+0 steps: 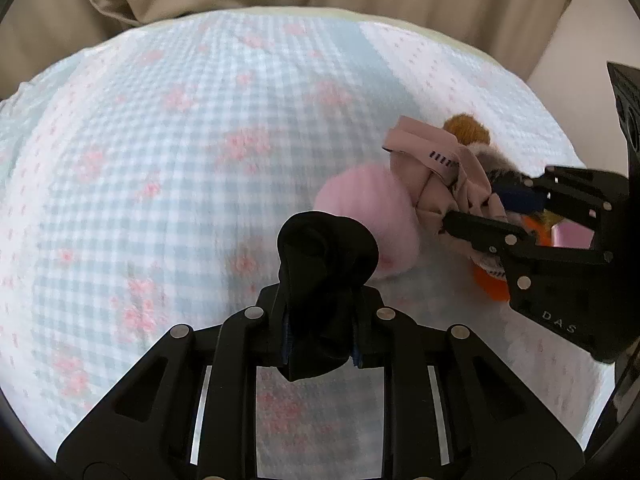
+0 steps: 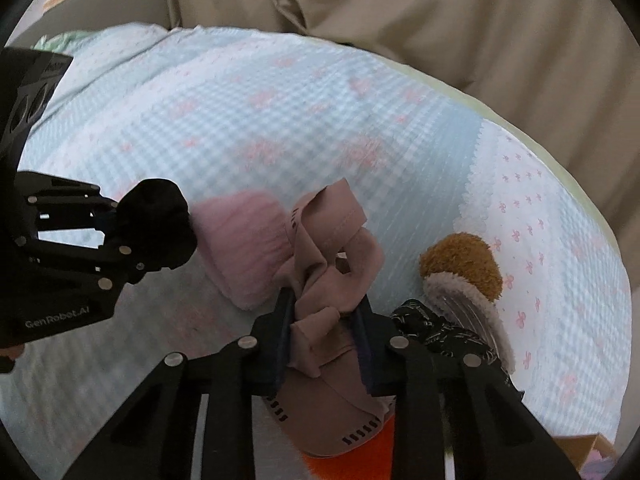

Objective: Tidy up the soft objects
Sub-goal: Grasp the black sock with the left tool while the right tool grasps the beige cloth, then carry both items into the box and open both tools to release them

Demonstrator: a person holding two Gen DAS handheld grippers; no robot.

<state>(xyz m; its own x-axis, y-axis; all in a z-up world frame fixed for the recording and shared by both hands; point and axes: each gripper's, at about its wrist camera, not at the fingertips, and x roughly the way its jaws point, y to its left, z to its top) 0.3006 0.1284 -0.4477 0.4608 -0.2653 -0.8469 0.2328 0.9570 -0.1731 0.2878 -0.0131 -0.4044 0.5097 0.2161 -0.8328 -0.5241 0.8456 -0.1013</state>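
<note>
Both claws are busy here. The left claw is clenched on a black sock, bunched up and sticking out past the fingertips, dead center at 6 o'clock in the left wrist view. The right claw is clamped tight on a dusty-pink cloth with little dashed black marks on it, and the fabric crumples up between the pads and spills below them.

Everything sits on a bed with a blue-and-white checked blanket that has pink flower patches. A fluffy pink sock lies just beside the dusty-pink cloth, at about 9 o'clock from it in the right wrist view, and looks like it's touching the black sock. At 3 o'clock from the right claw there's a brown fuzzy thing with a greyish fuzzy piece under it, plus a black patterned cloth right next to the claw. Something bright orange peeks out under the pink cloth at 6 o'clock. Beige bedding runs along the top.
</note>
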